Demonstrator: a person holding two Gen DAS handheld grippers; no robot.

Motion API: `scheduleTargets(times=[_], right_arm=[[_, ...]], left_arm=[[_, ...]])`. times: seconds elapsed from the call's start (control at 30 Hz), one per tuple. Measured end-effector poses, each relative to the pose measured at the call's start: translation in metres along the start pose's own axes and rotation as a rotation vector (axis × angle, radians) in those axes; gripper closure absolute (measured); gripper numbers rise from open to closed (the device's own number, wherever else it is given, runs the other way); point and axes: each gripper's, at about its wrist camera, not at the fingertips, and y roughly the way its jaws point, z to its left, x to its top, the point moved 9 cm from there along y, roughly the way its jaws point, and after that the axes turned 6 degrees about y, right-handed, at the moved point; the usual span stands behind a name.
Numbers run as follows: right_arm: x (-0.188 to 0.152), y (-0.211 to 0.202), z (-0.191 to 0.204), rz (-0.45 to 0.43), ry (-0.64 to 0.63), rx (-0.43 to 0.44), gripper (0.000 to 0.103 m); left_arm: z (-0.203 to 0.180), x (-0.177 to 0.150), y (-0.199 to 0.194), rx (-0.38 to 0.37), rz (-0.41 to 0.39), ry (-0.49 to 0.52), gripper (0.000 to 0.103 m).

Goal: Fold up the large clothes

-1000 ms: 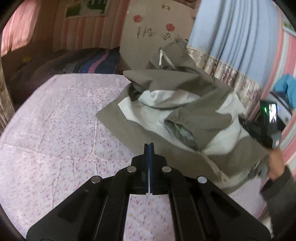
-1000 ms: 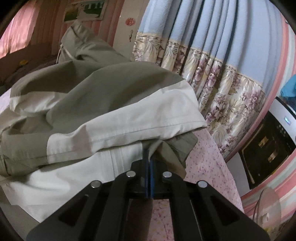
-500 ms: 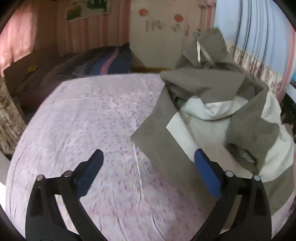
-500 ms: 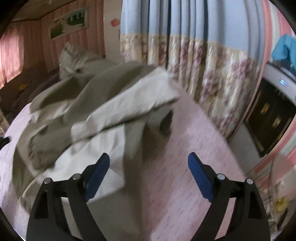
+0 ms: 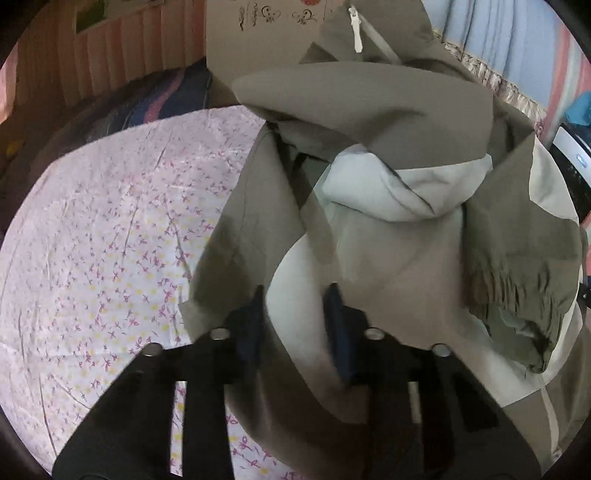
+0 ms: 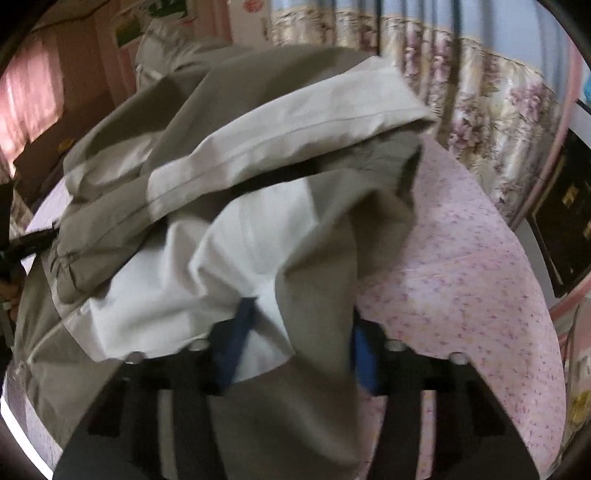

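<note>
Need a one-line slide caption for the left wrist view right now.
Left gripper closing its blue-padded jaws over the near edge of a crumpled olive-and-cream zip jacket on a pink floral bedsheet.

Pink floral bedsheet point(image 5: 110, 229), blue flowered curtain point(image 6: 480, 92), striped dark bedding point(image 5: 159, 99).

Honestly there's nothing readable here. The pale door point(image 5: 258, 26) at the back of the left wrist view has black swirly decals point(image 5: 271, 14) and a red sticker, but they're just ornaments, no letters. The wall poster point(image 6: 147, 18) in the right wrist view is too blurred to show any words.
</note>
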Motion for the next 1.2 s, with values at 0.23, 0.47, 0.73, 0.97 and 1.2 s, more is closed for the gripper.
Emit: scheduleTargets(times=[0.23,0.47,0.73,0.97,1.2], right_arm=[[0.004,-0.006,0.005,-0.021,-0.017,0.009,0.09],[0.027,-0.012,0.011,-0.078,-0.089,-0.024,0.093],[0.063,0.004,0.065,-0.135,-0.22,0.028,0.093],[0.068,-0.003,0.076,-0.141,-0.251,0.083,0.094],[0.024,-0.036,-0.026,-0.042,-0.17,0.017,0.094]], left_arm=[[0.0,0.002,-0.02,0.013,-0.03,0.007,0.099],[-0.001,-0.004,-0.073,0.012,-0.096,-0.02,0.1],[0.012,-0.069,-0.176,0.096,-0.175,-0.174,0.1],[-0.023,-0.108,-0.207,0.138,-0.166,-0.181,0.101],[-0.047,-0.113,-0.202,0.052,-0.121,-0.116,0.087]])
